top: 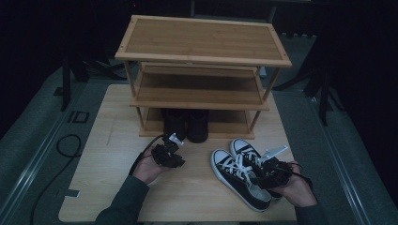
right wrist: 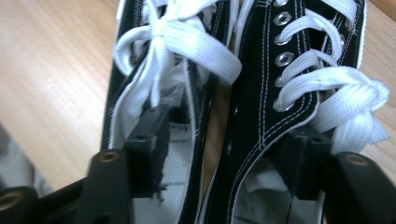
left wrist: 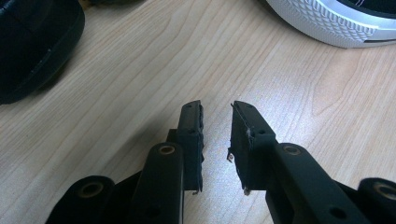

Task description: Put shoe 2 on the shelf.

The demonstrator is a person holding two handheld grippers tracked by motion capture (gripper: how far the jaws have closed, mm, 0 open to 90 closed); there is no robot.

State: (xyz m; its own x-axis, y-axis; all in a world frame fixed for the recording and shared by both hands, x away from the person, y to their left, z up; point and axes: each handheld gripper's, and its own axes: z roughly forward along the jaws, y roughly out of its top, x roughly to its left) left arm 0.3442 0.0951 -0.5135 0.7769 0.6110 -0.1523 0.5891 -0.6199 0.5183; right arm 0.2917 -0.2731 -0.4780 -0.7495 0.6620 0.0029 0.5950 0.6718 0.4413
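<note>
A pair of black sneakers with white laces lies on the table at the front right, the left sneaker (top: 234,174) beside the right sneaker (top: 245,147). My right gripper (top: 263,172) hovers over their heels. In the right gripper view it (right wrist: 229,123) is open wide, with one jaw inside the left sneaker (right wrist: 135,28) and the other inside the right sneaker (right wrist: 261,70), the two inner collars between them. My left gripper (top: 174,157) sits low over bare wood; its jaws (left wrist: 217,105) stand slightly apart with nothing between them.
A three-tier wooden shoe rack (top: 202,40) stands at the back of the table (top: 108,154). A pair of black shoes (top: 187,124) rests on its bottom shelf; one black shoe (left wrist: 32,42) and a white sneaker toe (left wrist: 327,18) lie ahead of the left gripper.
</note>
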